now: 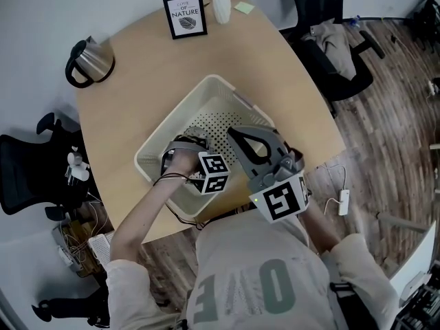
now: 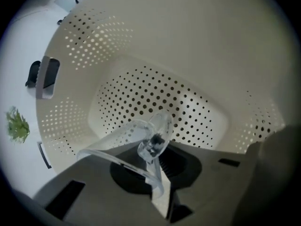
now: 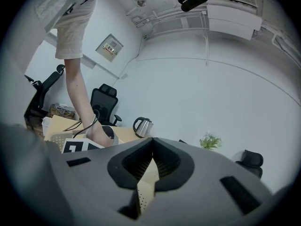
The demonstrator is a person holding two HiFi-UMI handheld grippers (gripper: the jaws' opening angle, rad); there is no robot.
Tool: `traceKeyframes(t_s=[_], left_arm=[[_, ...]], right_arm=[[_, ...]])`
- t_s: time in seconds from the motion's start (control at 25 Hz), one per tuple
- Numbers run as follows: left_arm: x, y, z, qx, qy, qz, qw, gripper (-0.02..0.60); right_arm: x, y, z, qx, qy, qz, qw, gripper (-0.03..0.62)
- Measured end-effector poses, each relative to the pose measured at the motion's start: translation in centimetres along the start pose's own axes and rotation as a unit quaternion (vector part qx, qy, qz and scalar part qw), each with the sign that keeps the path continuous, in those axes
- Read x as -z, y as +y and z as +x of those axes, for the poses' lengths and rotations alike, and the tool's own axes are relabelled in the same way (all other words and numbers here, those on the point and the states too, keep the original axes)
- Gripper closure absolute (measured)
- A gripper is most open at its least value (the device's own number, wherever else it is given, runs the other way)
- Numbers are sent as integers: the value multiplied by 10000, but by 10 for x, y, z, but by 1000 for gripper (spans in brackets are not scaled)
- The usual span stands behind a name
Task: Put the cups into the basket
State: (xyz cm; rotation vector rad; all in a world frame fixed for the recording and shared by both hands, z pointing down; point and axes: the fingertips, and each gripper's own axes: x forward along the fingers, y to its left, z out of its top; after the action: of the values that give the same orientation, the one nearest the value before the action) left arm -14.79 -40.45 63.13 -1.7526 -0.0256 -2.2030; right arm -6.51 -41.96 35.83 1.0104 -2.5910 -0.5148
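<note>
A clear plastic cup (image 2: 126,136) lies tilted on its side, low inside the white perforated basket (image 2: 141,41). My left gripper (image 2: 157,158) is shut on the cup's rim. In the head view the left gripper (image 1: 189,143) reaches down into the basket (image 1: 147,158), which stands mid-table. My right gripper (image 1: 234,132) hovers above the basket's right half with its jaws pressed together and nothing between them. From the right gripper view (image 3: 151,142), only a sliver of basket (image 3: 140,199) shows through the jaw gap.
A metal kettle (image 1: 93,60) stands at the table's far left. A framed picture (image 1: 185,14), a white vase (image 1: 221,2) and a sticky note (image 1: 243,7) sit at the far edge. Office chairs (image 1: 333,43) flank the table, and a white cable (image 1: 344,201) lies on the floor.
</note>
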Motion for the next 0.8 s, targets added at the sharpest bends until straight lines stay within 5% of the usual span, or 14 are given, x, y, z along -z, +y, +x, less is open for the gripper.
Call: traceKeyframes(t_s=[0.32,0.8], left_arm=[[-3,-2,6,39,209,587,9981,532],[-3,1,-24,-132,102,381,9991,532]], right_arm=[[6,3,-10,97,99,98,9999,595],[-3,11,-20,122,22,54,9999,595]])
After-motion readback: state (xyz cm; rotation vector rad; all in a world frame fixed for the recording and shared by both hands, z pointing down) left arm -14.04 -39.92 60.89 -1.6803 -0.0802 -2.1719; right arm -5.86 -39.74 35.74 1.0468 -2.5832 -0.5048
